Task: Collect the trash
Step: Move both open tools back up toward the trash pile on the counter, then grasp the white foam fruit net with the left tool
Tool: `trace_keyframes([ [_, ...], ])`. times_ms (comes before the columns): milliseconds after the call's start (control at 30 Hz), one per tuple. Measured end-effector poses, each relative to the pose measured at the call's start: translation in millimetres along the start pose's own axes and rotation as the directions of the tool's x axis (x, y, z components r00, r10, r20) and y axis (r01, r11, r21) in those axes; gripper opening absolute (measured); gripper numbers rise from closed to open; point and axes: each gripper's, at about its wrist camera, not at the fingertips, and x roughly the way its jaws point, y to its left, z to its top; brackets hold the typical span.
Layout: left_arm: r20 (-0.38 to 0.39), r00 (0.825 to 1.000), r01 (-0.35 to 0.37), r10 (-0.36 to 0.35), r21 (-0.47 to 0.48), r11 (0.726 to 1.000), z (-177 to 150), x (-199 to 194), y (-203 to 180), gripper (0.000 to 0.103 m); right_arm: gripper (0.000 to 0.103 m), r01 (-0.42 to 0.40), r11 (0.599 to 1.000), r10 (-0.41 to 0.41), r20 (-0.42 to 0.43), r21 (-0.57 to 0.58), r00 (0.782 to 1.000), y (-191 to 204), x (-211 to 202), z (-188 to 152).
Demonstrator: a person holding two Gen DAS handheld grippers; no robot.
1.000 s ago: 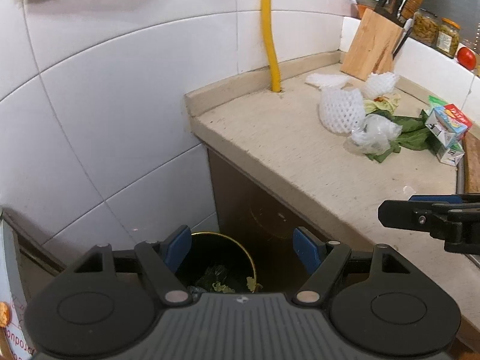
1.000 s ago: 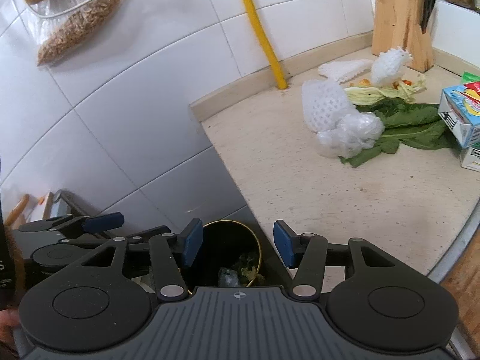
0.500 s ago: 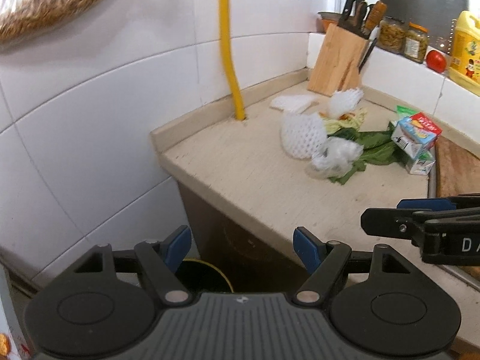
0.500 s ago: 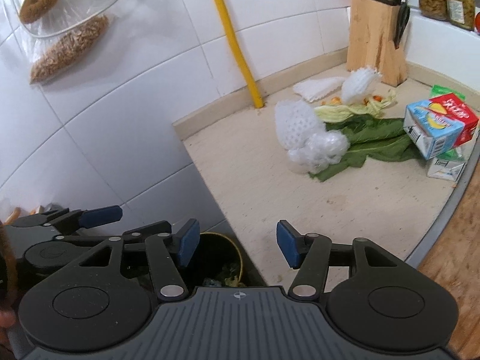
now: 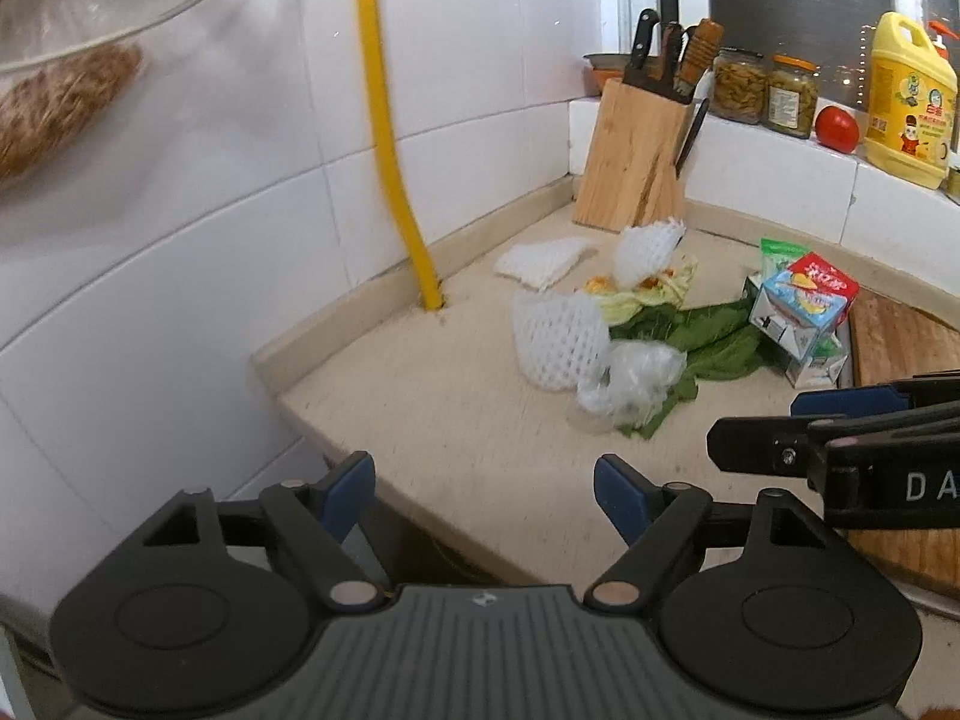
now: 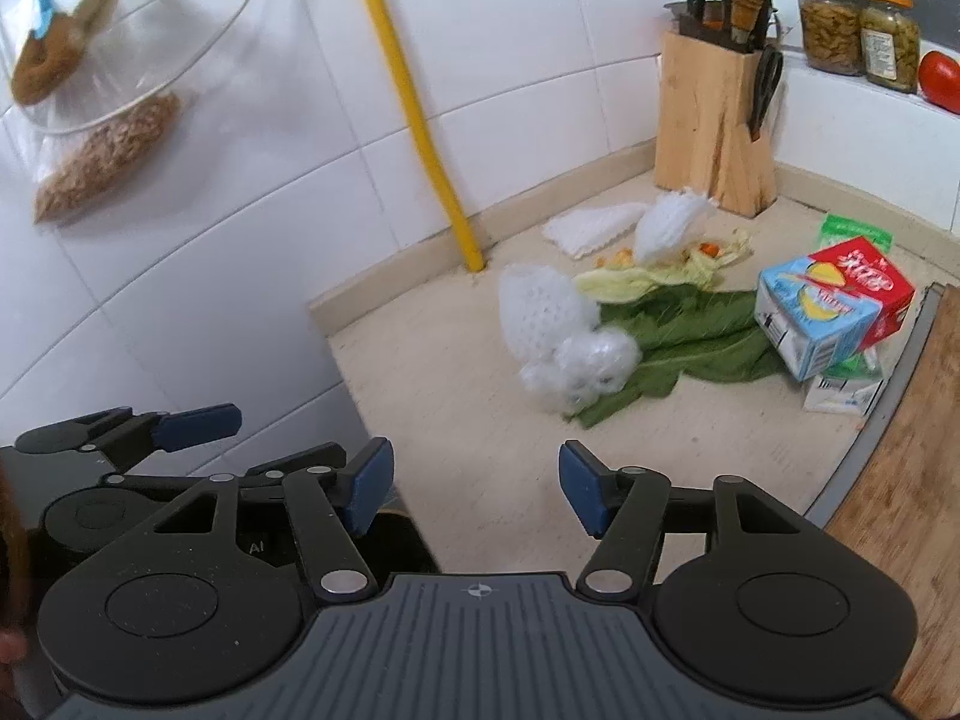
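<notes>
Two cartons (image 6: 831,309) stacked, upper tilted, long axis toward green leaves (image 6: 678,336).

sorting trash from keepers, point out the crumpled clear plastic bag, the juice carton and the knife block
crumpled clear plastic bag (image 6: 579,369): right wrist view, on the middle of the wad.
juice carton (image 6: 831,309): right wrist view, on its blue top face.
knife block (image 5: 636,159): left wrist view, on its wooden front face.

The beige counter (image 6: 456,420) carries a heap of rubbish in the middle: a white foam net (image 6: 543,309) and crumpled clear plastic (image 6: 579,369) lying on green leaves (image 6: 690,330), with drink cartons (image 6: 831,306) to the right. A wooden knife block (image 6: 714,126) stands in the far corner.
</notes>
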Motion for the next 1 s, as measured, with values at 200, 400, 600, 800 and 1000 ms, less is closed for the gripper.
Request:
trace_keyframes([
  [200,-0.003,1.0,0.012,-0.012,0.027,1.0,12,16,-9,0.075,0.071,0.022,1.0,-0.022,-0.001,0.016,1.0,-16,8,9],
  [400,-0.016,0.999,0.029,-0.028,0.051,0.998,20,34,-16,0.076,0.073,0.047,0.998,-0.047,-0.008,0.036,0.999,-32,19,18],
  [600,-0.05,0.997,0.053,-0.051,0.058,0.997,26,56,-21,0.076,0.076,0.092,0.994,-0.09,-0.026,0.06,0.996,-51,29,25],
  [800,-0.081,0.994,0.081,-0.075,0.073,0.994,31,76,-26,0.076,0.079,0.13,0.988,-0.126,-0.047,0.089,0.991,-68,41,30],
  [1000,-0.109,0.989,0.111,-0.103,0.066,0.992,39,94,-25,0.076,0.082,0.17,0.979,-0.163,-0.068,0.116,0.984,-87,49,32],
])
